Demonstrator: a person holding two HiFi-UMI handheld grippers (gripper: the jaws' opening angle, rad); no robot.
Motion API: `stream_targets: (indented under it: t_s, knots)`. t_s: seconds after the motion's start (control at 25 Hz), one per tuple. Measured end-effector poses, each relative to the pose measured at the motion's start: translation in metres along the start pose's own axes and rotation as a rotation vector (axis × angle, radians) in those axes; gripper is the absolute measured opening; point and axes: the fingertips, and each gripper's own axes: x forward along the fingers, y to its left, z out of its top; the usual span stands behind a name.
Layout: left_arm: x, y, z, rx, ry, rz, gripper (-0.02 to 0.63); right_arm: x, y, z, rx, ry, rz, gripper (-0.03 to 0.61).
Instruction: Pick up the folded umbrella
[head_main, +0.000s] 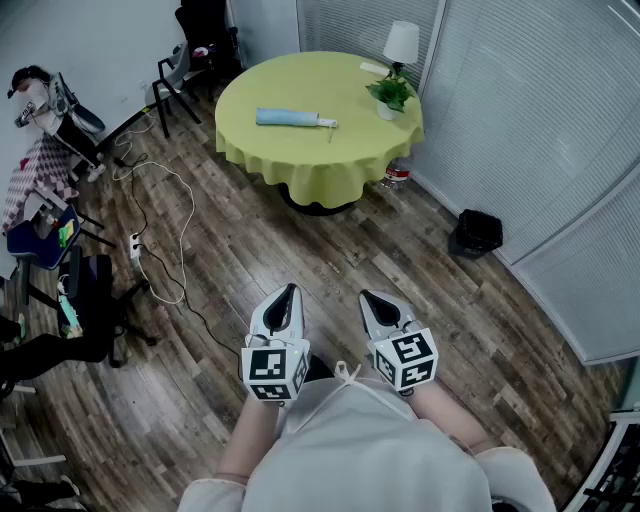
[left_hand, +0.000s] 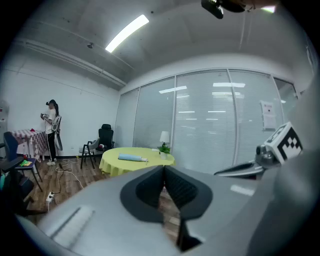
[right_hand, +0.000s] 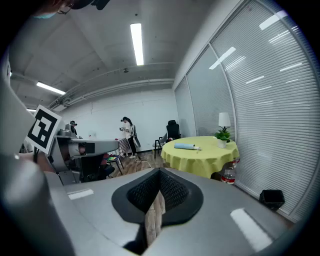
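A light-blue folded umbrella (head_main: 295, 118) lies flat on the round table with a yellow cloth (head_main: 330, 160) at the far end of the room. It also shows in the left gripper view as the umbrella (left_hand: 131, 158) and in the right gripper view as the umbrella (right_hand: 185, 146). My left gripper (head_main: 285, 293) and right gripper (head_main: 372, 298) hover side by side over the wooden floor, well short of the table. Both point toward it. The left gripper (left_hand: 163, 172) is shut on nothing. The right gripper (right_hand: 160, 172) has its tips together and holds nothing.
A white lamp (head_main: 401, 42) and a potted plant (head_main: 389, 94) stand at the table's right side. A bottle (head_main: 397, 173) sits under its edge and a black bin (head_main: 477, 232) by the blinds. Cables (head_main: 160, 260) and chairs (head_main: 175, 75) lie left. A person (left_hand: 51, 131) stands far left.
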Motion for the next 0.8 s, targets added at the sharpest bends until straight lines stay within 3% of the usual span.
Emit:
stream_targets:
  t_s: [0.8]
  knots:
    - [-0.011, 0.0, -0.008, 0.003, 0.013, 0.005, 0.006, -0.007, 0.009, -0.014, 0.015, 0.014, -0.008, -0.002]
